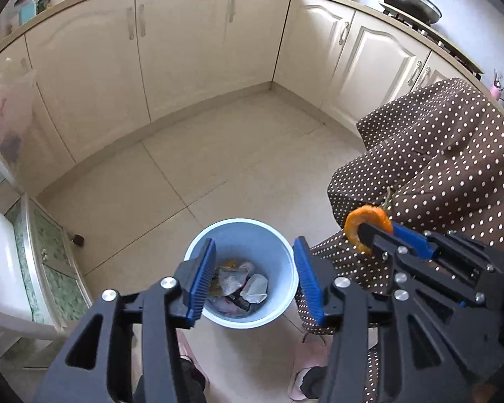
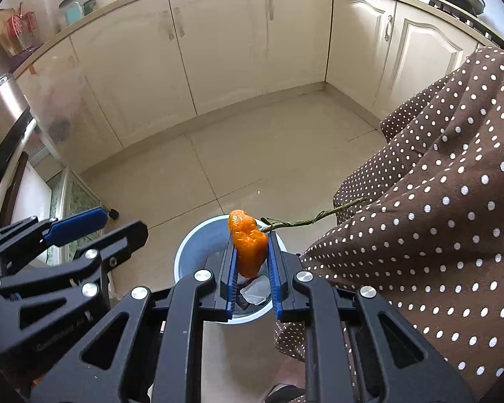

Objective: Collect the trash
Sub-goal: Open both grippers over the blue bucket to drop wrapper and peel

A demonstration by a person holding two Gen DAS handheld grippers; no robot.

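A light blue bin (image 1: 287,262) stands on the tiled floor and holds several pieces of trash (image 1: 242,285). My left gripper (image 1: 254,275) is open and empty, held above the bin. My right gripper (image 2: 252,262) is shut on an orange peel (image 2: 248,245) with a thin green stem (image 2: 312,219), held above the bin (image 2: 191,245). The peel also shows in the left wrist view (image 1: 364,225), to the right of the bin, in my right gripper (image 1: 376,231). In the right wrist view my left gripper (image 2: 111,225) is at the left.
Cream kitchen cabinets (image 1: 184,50) line the back and right. A brown polka-dot cloth (image 1: 436,154) hangs at the right, touching the bin's side. A white cupboard with green glass (image 1: 43,252) stands at the left. Pink slippers (image 1: 305,366) are on the floor below.
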